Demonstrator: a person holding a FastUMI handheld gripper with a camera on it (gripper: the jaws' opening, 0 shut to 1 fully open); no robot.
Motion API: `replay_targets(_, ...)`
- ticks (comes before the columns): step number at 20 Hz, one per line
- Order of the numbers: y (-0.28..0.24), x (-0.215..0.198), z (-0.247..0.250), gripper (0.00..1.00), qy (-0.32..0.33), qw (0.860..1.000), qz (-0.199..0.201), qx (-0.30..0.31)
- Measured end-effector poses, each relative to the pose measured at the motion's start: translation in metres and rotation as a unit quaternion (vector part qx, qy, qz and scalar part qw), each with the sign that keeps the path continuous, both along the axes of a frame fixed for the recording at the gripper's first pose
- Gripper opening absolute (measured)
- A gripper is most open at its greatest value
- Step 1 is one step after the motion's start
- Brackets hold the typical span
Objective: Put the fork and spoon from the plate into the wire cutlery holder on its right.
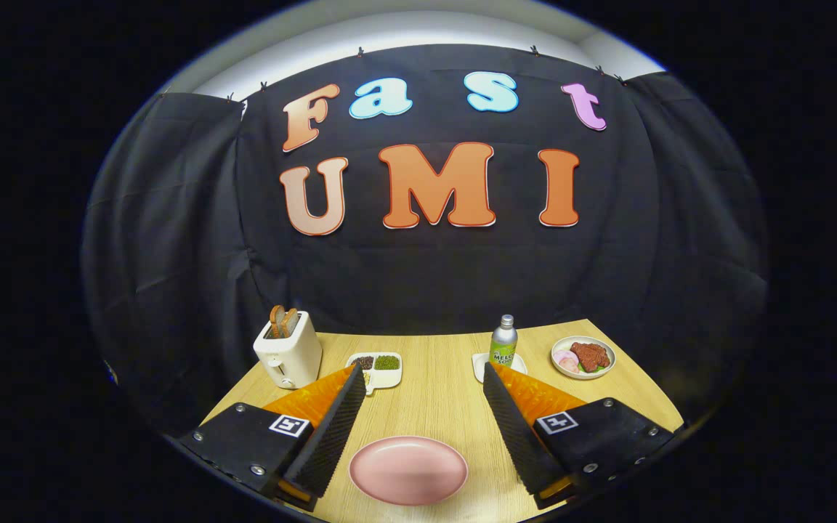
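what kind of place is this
Likely a staged recording booth set up as a dining table: black cloth wall behind a wooden table with a toaster, pink plate, bottle and a dish of food. The gripper is open above the plate.

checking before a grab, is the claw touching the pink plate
Apart. In the gripper view the claw is open, and the pink plate lies between its fingers with bare table on both sides.

The claw's [418, 392] right finger [516, 428] is hiding part of the small white dish [478, 363]; the left is covering a corner of the divided tray [382, 370], whose contents are perhaps beans, too small to tell.
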State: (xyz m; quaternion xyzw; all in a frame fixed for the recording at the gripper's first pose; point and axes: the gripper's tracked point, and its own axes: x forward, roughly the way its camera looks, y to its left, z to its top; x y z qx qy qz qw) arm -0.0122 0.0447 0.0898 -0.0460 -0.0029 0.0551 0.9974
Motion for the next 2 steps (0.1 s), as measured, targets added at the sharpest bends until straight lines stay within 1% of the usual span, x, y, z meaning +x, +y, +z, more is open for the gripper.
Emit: replay_targets(2, -0.0027, -0.0021, -0.0008, 0.98, 0.002, 1.0, -0.002, 0.001)
